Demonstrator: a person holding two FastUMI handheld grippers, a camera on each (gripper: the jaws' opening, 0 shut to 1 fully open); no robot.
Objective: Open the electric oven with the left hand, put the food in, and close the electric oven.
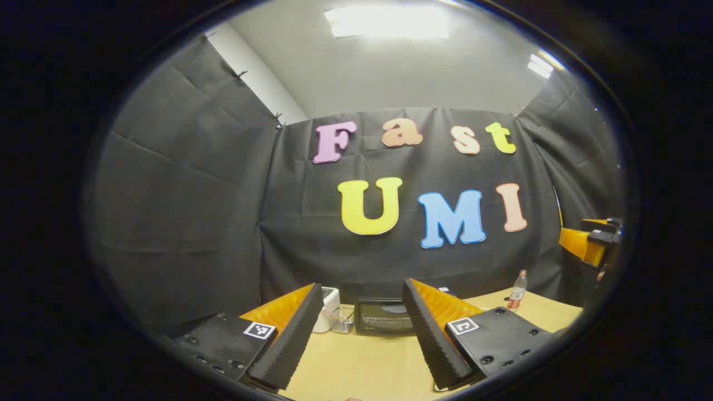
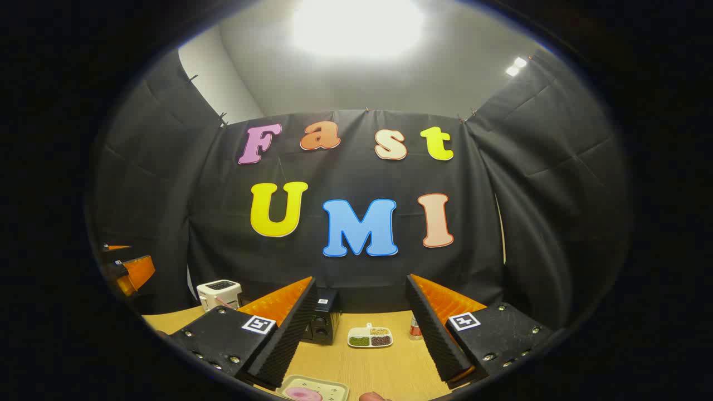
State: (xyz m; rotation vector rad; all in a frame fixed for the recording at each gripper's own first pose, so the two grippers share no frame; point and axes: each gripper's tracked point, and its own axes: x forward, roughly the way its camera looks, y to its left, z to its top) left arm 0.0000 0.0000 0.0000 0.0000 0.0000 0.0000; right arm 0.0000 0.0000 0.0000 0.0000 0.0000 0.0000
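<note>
A toaster [image 2: 219, 292], a divided dish [image 2: 370, 337] of grains and a bottle [image 1: 518, 290] are seen on the table [image 2: 384, 367].

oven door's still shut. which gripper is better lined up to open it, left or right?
Left. In the left gripper view the oven sits centred between the open left gripper, door facing it. In the right gripper view the oven lies off behind one finger of the right gripper.

Each gripper, the left gripper [image 1: 362, 334] and the right gripper [image 2: 361, 334], sits at the bottom of its view with two wedge fingers that have bumpy ribbed pads, on black blocks with round screws and a small square black-and-white tag on top.
</note>
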